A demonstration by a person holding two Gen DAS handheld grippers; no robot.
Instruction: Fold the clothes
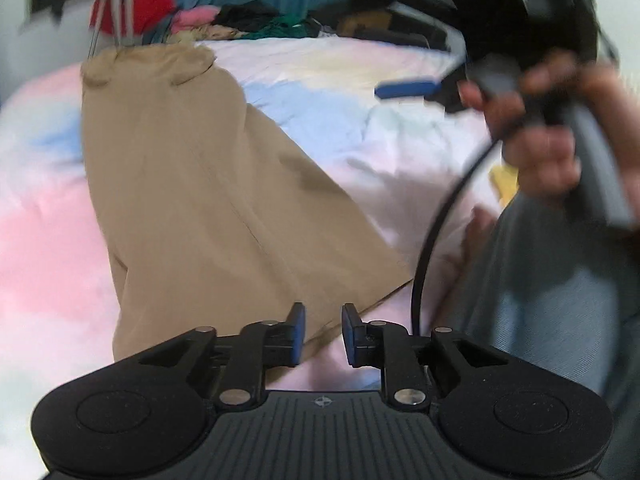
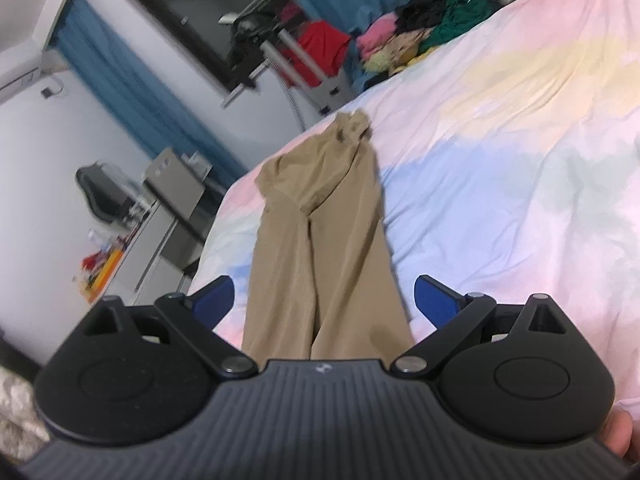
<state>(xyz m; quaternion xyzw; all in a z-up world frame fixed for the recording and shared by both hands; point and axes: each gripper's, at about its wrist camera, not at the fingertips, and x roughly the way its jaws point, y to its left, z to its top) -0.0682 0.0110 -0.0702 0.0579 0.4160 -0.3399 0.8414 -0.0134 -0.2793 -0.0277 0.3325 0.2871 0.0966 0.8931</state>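
The tan trousers lie flat on the bed cover, which is pastel with pink, blue and yellow patches. Their long axis runs from the near edge of the bed, where the grippers are, toward the far edge. The waistband, a little crumpled, is at the far end and points to the clothes rack; the leg ends are at the near end, under the grippers. In the right wrist view the two legs lie side by side, with a dark fold line between them going almost the whole length.

The right gripper hangs over the lower part of the legs. Its jaws stand wide apart, one blue pad on each side of the trousers, and they hold nothing. A bit of the hand shows at the lower right corner of this view.

The left gripper is near the hem of the trousers. Its jaws have only a narrow gap between the blue pads, and no cloth is between them. In this view the right hand, blurred, holds the handle of the other gripper, and a black cable curves down from it.

At the far side of the bed is a pile of clothes, pink, green and black.
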